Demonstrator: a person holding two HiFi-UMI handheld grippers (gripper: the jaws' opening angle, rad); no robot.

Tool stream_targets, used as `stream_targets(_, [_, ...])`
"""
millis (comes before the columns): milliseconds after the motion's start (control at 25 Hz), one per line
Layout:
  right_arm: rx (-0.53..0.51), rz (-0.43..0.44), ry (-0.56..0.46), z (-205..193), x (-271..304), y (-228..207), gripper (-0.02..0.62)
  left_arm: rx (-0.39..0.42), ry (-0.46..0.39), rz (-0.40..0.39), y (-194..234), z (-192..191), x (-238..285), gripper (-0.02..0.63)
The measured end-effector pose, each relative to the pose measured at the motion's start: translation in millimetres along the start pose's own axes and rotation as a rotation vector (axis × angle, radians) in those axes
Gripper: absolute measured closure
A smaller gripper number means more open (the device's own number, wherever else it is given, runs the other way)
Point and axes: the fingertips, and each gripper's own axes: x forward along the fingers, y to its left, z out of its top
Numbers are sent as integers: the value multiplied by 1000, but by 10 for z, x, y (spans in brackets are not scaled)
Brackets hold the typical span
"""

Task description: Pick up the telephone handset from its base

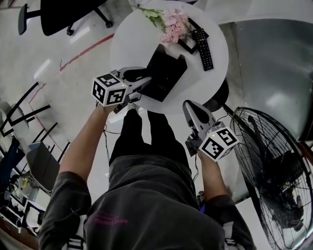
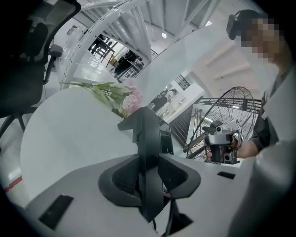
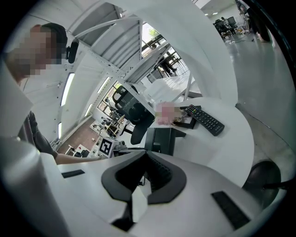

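Your left gripper (image 1: 145,82) is clamped on the handset (image 2: 147,134). In the left gripper view, its 2 jaws press on a thin black slab that stands edge-on between them and reaches past the tips. Just beyond those tips and a little right, the glossy black base (image 2: 165,139) is partly hidden behind the handset. You cannot tell whether the handset rests on it or hangs clear. In the head view the 2 merge into 1 black shape right at the left gripper's tips.

Your right gripper (image 1: 190,106) hovers at the near edge of the table (image 1: 132,39), apart from the phone. Its jaws are closed tip to tip with nothing in them. Ahead of it the base shows only as a black box.

Beyond the base lie the flowers (image 1: 171,22), blurred pink from the right gripper's side. They cover most of a dark frame (image 1: 188,45). The remote (image 1: 203,49) lies just beside that frame, ahead and right of the right gripper.

A fan (image 1: 274,171) stands on the floor to the right gripper's right, cut off by the picture edge. Past the table, a chair (image 1: 63,14) is cropped at the top.
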Motion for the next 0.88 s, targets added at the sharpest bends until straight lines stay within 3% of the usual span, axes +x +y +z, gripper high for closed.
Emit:
stream_targets(400, [-3, 5, -6, 9, -23, 57, 574, -15, 18, -3, -44, 4, -57, 508])
stream_targets(880, [-5, -4, -22, 30, -70, 92, 575, -123, -44, -24, -65, -2, -169, 518])
